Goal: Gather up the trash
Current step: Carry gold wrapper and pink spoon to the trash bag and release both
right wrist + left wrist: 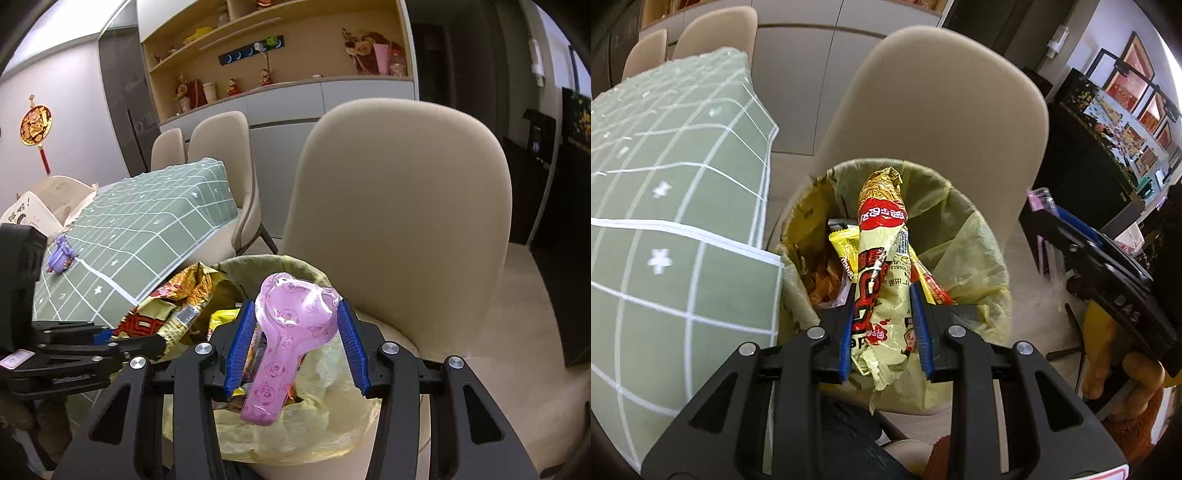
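Observation:
My left gripper (882,291) is shut on a long crumpled noodle wrapper (882,266), cream, red and gold, held over the open trash bin (975,236) lined with a yellow bag. Other wrappers lie inside the bin. My right gripper (297,321) is shut on a pink plastic spoon-shaped packet (284,339) printed with pandas, held over the same bin (332,373). In the right wrist view the left gripper (110,339) shows at the left with the noodle wrapper (173,302). In the left wrist view the right gripper (1108,280) shows at the right.
A table with a green checked cloth (665,206) stands left of the bin, its edge close to the rim. A beige chair (931,103) stands right behind the bin. A purple toy (61,254) lies on the cloth (147,229). Shelves and more chairs are further back.

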`<state>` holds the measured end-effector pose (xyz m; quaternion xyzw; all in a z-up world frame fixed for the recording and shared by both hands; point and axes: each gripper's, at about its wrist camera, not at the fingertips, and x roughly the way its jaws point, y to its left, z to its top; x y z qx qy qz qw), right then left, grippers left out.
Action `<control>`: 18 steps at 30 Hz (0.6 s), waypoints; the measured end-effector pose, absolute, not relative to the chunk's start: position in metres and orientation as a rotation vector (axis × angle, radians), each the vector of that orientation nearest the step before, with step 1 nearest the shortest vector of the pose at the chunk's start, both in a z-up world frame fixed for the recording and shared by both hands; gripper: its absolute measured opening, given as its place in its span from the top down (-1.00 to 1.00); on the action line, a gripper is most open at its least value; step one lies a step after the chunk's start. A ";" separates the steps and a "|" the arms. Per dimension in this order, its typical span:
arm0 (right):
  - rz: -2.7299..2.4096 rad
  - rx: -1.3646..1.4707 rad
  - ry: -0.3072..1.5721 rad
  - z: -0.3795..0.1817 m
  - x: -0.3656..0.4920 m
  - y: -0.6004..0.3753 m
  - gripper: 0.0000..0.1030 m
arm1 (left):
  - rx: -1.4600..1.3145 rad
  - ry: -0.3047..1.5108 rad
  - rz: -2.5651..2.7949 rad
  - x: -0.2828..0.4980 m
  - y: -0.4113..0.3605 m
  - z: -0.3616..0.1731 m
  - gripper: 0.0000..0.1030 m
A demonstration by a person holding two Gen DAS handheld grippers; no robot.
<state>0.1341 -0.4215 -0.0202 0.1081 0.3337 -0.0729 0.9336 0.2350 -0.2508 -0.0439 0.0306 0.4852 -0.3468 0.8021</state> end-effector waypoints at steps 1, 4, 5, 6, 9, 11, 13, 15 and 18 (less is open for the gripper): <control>-0.150 0.224 0.685 -0.021 0.136 -0.422 0.15 | 0.066 1.047 -0.740 0.237 -0.253 -0.048 0.50; -0.153 0.233 0.694 -0.027 0.137 -0.428 0.15 | 0.063 1.062 -0.743 0.243 -0.258 -0.056 0.50; -0.153 0.235 0.696 -0.027 0.138 -0.428 0.15 | 0.062 1.063 -0.746 0.244 -0.260 -0.057 0.50; -0.152 0.239 0.699 -0.029 0.139 -0.429 0.15 | 0.058 1.063 -0.750 0.246 -0.261 -0.058 0.45; -0.146 0.250 0.706 -0.032 0.143 -0.430 0.15 | 0.036 1.069 -0.762 0.249 -0.265 -0.058 0.02; -0.144 0.251 0.709 -0.034 0.146 -0.428 0.15 | 0.031 1.055 -0.758 0.250 -0.263 -0.056 0.01; -0.136 0.254 0.714 -0.036 0.150 -0.426 0.15 | 0.030 1.045 -0.751 0.249 -0.260 -0.053 0.00; -0.125 0.256 0.718 -0.037 0.152 -0.424 0.15 | 0.019 1.028 -0.745 0.247 -0.253 -0.046 -0.01; -0.100 0.248 0.728 -0.041 0.160 -0.413 0.15 | -0.016 0.975 -0.732 0.241 -0.234 -0.028 -0.03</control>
